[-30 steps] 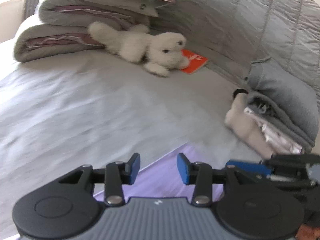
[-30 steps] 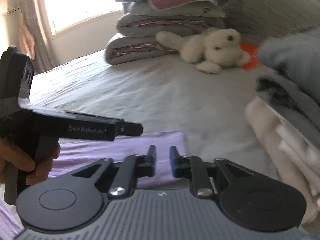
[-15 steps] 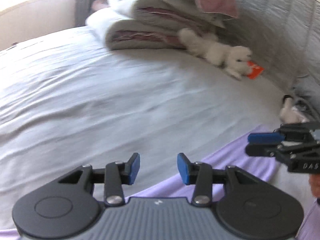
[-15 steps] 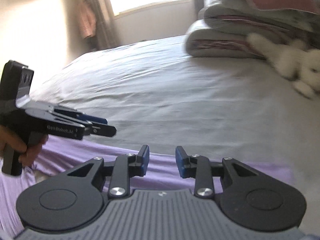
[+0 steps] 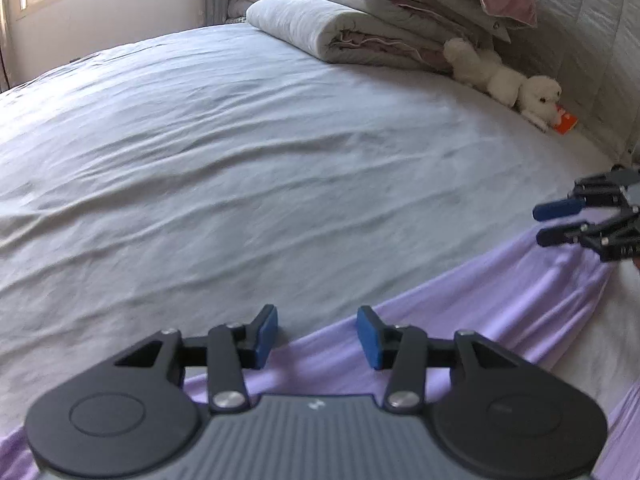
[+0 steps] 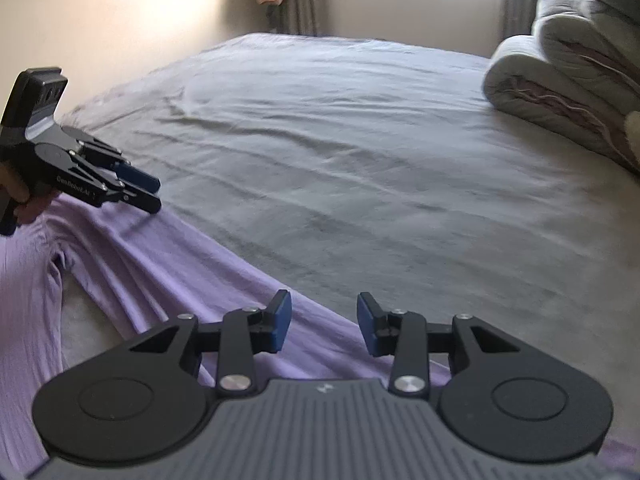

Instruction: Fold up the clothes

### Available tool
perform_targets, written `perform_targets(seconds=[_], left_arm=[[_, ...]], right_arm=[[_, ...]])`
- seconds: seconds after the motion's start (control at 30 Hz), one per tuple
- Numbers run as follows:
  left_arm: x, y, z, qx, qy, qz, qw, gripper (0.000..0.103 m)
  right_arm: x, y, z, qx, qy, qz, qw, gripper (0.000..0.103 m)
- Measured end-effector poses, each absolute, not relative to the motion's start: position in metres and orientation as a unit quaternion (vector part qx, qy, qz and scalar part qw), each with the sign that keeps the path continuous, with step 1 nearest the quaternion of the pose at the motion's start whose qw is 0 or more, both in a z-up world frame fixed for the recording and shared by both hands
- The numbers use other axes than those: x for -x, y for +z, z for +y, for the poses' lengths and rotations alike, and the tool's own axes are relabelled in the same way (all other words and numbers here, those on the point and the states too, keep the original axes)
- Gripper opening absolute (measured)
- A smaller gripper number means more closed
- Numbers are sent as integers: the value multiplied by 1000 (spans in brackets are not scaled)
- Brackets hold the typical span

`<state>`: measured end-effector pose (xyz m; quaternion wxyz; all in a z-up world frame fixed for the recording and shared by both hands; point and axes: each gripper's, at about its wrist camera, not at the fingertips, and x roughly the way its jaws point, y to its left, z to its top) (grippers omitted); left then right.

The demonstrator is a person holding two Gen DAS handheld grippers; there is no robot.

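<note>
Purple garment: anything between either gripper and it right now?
Nothing visible. The left gripper is open right over the purple garment edge, and the right gripper is open just above the same edge further along. Only bare bed sheet lies beyond; the plush toy and folded duvets sit far off.

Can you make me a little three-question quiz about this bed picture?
1. True or false: the left hand-held gripper is open.
2. What colour is the thin ribbed garment on the grey bed sheet? A green, B lilac, C red.
3. Fill in: the fluffy white toy animal lies beside the stack of folded grey ____.

Key: 1 true; 2 B; 3 quilts.
</note>
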<state>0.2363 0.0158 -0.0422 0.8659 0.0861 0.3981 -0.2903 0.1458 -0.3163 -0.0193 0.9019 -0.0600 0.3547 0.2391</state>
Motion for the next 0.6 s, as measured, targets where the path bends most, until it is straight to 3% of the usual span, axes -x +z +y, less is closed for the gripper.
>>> perform_targets(seconds=[0.23,0.27,0.3,0.33,0.37,0.6], left_arm=[[-227,-44,30,-125,-291,392,864,43],[-224,-45,31,-130,-291,390,864,38],[-222,-45,31,-136,-291,388,864,25],[-219,-46,31,-139,-290,387,864,16],[-218,-47,31,-140,-286,385,866,1],[-221,-41,31,-135,-238,329,904,1]], right_arm=[[-155,-33,-303,91,240,380,889,41],[-154,-33,-301,92,240,382,888,34],[-154,-33,-300,93,241,383,887,28],[-153,-32,-298,95,245,384,885,14],[-153,-32,-296,98,248,384,884,6],[-171,-29,-294,106,199,363,904,1]])
